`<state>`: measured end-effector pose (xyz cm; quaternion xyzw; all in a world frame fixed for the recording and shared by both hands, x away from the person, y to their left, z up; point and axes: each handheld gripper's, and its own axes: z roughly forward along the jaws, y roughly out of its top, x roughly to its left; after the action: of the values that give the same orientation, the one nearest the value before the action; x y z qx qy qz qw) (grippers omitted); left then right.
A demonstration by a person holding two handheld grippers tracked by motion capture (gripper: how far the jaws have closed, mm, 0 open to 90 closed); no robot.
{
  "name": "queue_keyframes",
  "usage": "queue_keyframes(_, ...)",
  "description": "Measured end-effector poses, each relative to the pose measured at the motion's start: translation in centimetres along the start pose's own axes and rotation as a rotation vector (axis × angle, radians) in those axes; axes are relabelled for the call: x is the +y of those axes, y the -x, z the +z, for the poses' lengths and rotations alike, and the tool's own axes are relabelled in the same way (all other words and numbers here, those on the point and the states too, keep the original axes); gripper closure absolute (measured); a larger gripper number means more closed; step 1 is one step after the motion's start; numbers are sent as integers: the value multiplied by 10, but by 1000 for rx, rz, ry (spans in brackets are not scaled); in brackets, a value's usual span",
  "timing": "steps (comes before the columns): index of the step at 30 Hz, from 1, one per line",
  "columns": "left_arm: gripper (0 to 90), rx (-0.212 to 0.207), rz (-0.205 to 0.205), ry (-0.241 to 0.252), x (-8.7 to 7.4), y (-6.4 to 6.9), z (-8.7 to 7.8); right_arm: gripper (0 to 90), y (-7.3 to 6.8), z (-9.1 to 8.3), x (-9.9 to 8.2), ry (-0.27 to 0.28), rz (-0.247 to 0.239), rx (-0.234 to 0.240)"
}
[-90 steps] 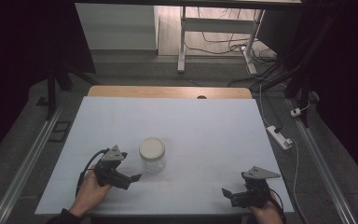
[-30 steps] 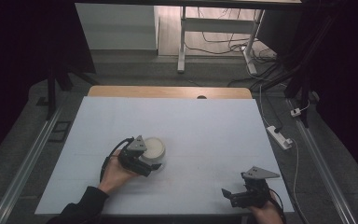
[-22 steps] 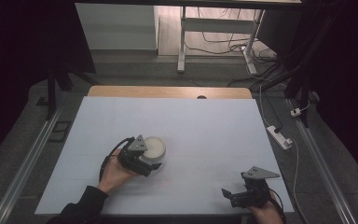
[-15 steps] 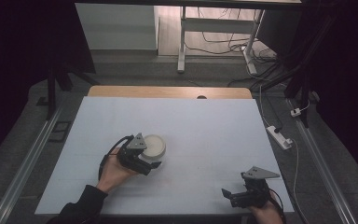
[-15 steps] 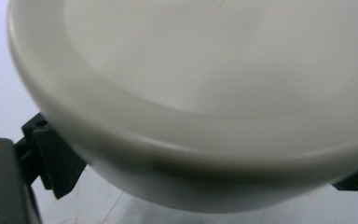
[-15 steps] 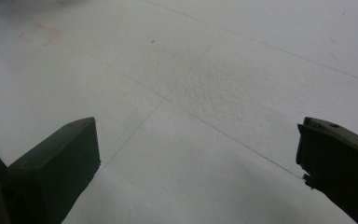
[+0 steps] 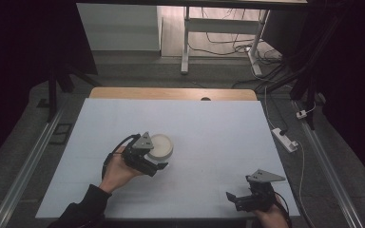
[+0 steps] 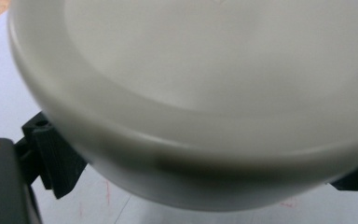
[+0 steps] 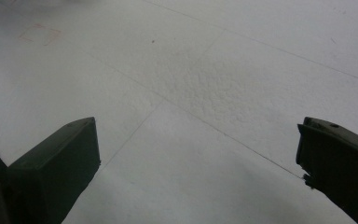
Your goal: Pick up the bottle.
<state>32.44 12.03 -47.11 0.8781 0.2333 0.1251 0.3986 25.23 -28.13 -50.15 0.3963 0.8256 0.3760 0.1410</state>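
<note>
Straddling the jar (image 7: 160, 147), left tool (image 7: 148, 161) mid-table.

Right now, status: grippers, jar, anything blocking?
Left gripper at the white-lidded jar, jaws either side under the lid; grip unconfirmed. Right gripper open, idle near table edge. Nothing blocking.

A small clear jar (image 7: 160, 148) with a round, off-white lid (image 8: 205, 93) stands upright on the white table (image 7: 218, 123), left of its middle.
</note>
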Motion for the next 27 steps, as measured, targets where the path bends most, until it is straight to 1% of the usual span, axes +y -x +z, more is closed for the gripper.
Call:
queue_keyframes(8, 73, -25, 17, -2, 12, 3, 2, 0, 0, 0, 0, 0, 0, 0)
queue_keyframes(13, 73, -37, 25, -2, 16, 7, 1, 0, 0, 0, 0, 0, 0, 1)
queue_keyframes(20, 73, -59, 20, 9, 22, 13, -2, 0, 0, 0, 0, 1, -1, 1)
queue_keyframes(27, 73, -81, 33, -2, 26, 19, 0, 0, 0, 0, 0, 1, -2, 2)
